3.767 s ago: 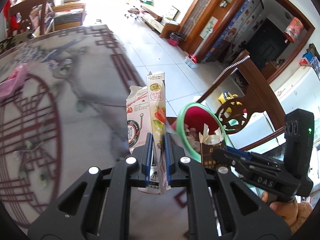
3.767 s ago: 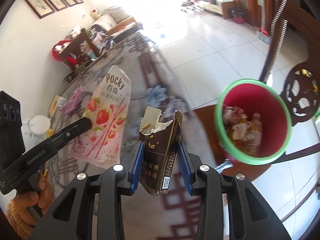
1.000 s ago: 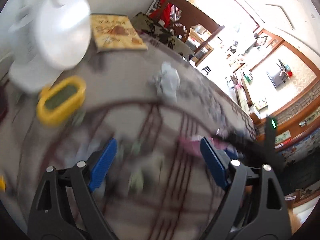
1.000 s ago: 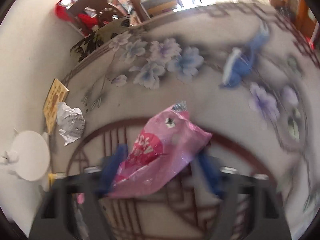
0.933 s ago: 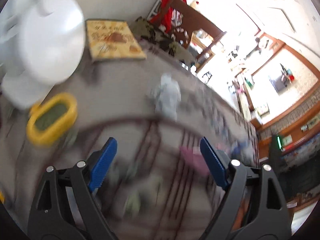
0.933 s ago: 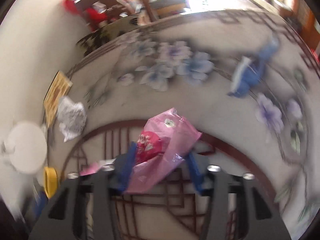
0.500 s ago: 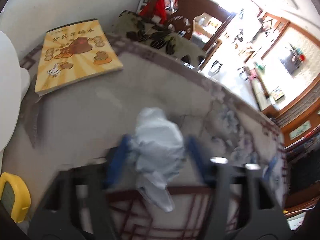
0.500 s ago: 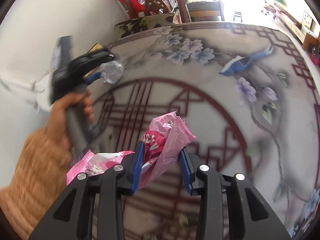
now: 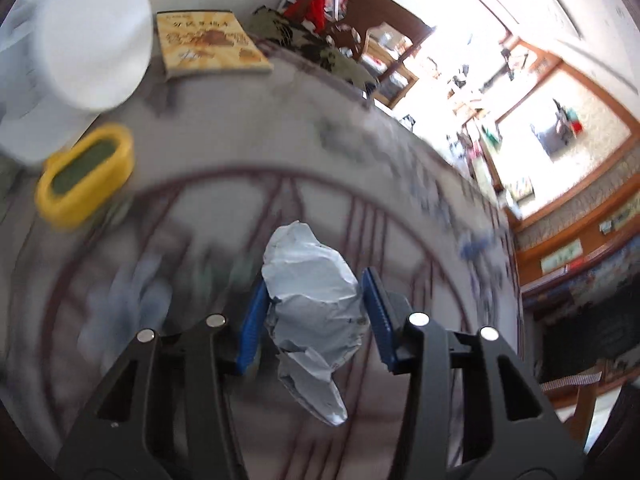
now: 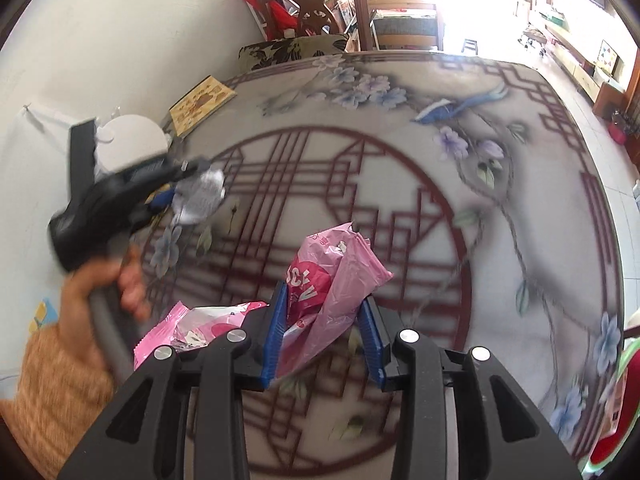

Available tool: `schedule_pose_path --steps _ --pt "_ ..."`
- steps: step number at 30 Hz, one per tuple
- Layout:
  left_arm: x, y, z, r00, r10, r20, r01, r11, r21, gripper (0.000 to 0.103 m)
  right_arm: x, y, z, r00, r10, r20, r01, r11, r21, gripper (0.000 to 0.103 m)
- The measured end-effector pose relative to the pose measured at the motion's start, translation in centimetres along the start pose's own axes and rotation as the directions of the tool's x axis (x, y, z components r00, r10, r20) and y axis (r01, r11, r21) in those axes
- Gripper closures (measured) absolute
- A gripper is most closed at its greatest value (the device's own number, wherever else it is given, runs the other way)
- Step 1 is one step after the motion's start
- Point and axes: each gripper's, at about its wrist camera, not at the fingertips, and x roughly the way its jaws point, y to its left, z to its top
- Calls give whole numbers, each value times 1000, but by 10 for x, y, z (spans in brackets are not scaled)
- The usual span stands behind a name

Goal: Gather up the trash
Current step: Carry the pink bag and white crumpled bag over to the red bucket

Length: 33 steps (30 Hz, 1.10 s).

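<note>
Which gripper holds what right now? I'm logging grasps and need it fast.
Left gripper: closed on the crumpled white wrapper.
Right gripper: closed on the pink bag.

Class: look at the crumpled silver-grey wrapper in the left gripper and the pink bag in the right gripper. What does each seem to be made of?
Crumpled silver-grey wrapper: probably metallised plastic film or foil; matte silvery surface with sharp creases that hold their shape.
Pink bag: thin glossy plastic film; it looks slightly see-through, has soft folds, and carries printed white lettering.
</note>
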Motion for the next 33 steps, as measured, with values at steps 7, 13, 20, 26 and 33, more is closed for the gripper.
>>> schedule_pose_path --steps 7,13,20,26,33 --pt "-52 -10 -69 997 18 -71 -11 995 99 58 -33 2 -35 1000 4 28 -5 1000 12 68" --pt "-72 -25 -107 994 2 -109 13 991 132 57 -58 -7 -65 999 -12 47 11 999 40 68" --pt "-89 -55 -125 993 -33 -109 55 978 199 57 -88 -21 -87 995 -34 92 25 995 92 68" --pt "-97 -78 -135 992 -56 -111 82 966 245 56 -109 -35 -102 990 -54 131 36 990 138 68" --pt "-100 -98 -143 991 -70 -115 101 953 287 56 -125 -49 -113 985 -76 155 47 982 184 68"
